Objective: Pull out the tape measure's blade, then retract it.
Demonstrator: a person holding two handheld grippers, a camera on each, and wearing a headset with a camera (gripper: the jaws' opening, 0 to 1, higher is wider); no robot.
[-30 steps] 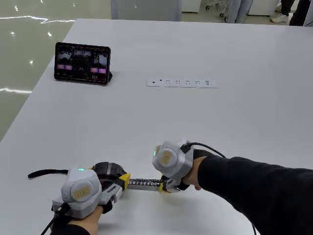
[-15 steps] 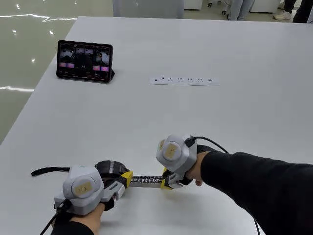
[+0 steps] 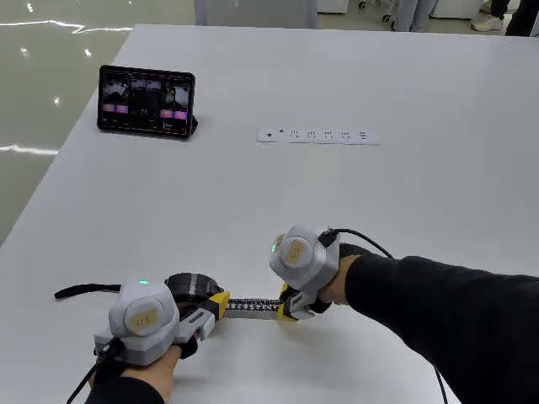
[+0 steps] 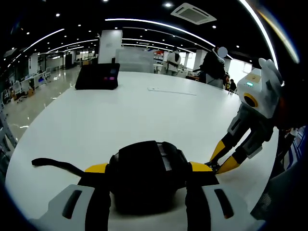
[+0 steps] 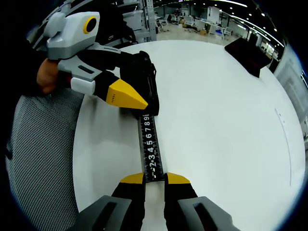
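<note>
At the front edge of the workbench [image 3: 337, 194], the left gripper [image 4: 149, 169] is clamping the black tape measure [image 3: 189, 289], which is lying flat, while the right gripper [image 5: 154, 179] is pinching the end of its blade [image 5: 148, 139]. The blade is showing hardly more length than a second ago, so the pull-out is only starting.

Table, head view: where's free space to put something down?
Bare: the wide table stretch between the power strip and the tape measure; everything right of the strip; the left side below the tablet. Crowded: the near edge, where the left gripper clamps the tape measure, the right gripper pinches the blade, and the strap trails left.
</note>
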